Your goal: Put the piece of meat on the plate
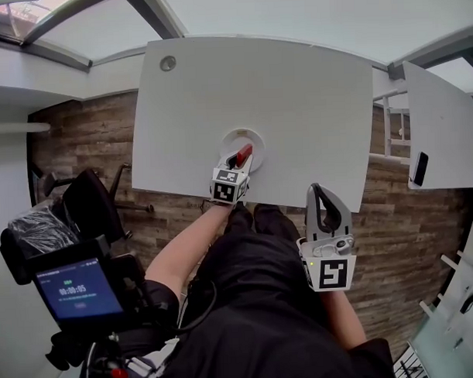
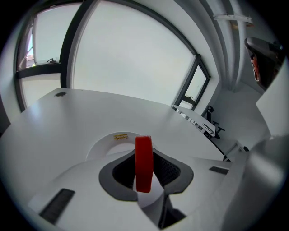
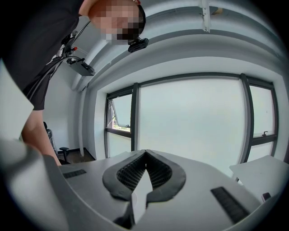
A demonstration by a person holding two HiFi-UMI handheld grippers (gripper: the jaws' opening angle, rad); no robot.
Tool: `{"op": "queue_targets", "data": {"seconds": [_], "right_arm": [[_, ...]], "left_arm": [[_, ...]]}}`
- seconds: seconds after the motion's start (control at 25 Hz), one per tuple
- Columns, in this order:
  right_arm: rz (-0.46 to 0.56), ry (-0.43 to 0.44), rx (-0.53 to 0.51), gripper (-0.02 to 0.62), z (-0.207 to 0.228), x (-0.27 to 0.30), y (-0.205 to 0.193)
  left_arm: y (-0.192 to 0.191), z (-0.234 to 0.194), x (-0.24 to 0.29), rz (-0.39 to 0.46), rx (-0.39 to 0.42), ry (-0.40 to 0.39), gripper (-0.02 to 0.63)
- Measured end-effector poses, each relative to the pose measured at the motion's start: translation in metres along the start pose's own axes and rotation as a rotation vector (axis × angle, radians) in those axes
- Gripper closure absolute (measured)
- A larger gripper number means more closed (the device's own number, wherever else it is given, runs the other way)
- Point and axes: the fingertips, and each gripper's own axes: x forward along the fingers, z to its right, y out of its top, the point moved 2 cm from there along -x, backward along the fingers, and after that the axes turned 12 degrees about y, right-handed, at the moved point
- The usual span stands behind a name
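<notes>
Your left tool (image 1: 237, 158): pinching the red piece of meat (image 2: 143, 164), which stands on its edge between the jaws.
Piece of meat: right over the white plate (image 1: 255, 136), near the front edge of the worktop (image 1: 295, 89).
Your right tool (image 3: 145, 154): pressed together with nothing in it, held off the worktop.

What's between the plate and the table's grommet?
Nothing: only bare table lies between plate and grommet, as the head view shows.
</notes>
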Motion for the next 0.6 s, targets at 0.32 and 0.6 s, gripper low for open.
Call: {"op": "queue_targets", "data": {"seconds": [0.32, 0.6], "right_arm": [[-0.033, 0.019, -0.04, 0.591, -0.001, 0.001, -0.002], [-0.025, 0.059, -0.113, 0.591, -0.013, 0.004, 0.005]], "left_arm": [[-0.004, -0.001, 0.002, -0.016, -0.006, -0.02, 0.511], [0.0, 0.003, 0.007, -0.012, -0.019, -0.048, 0.511]]}}
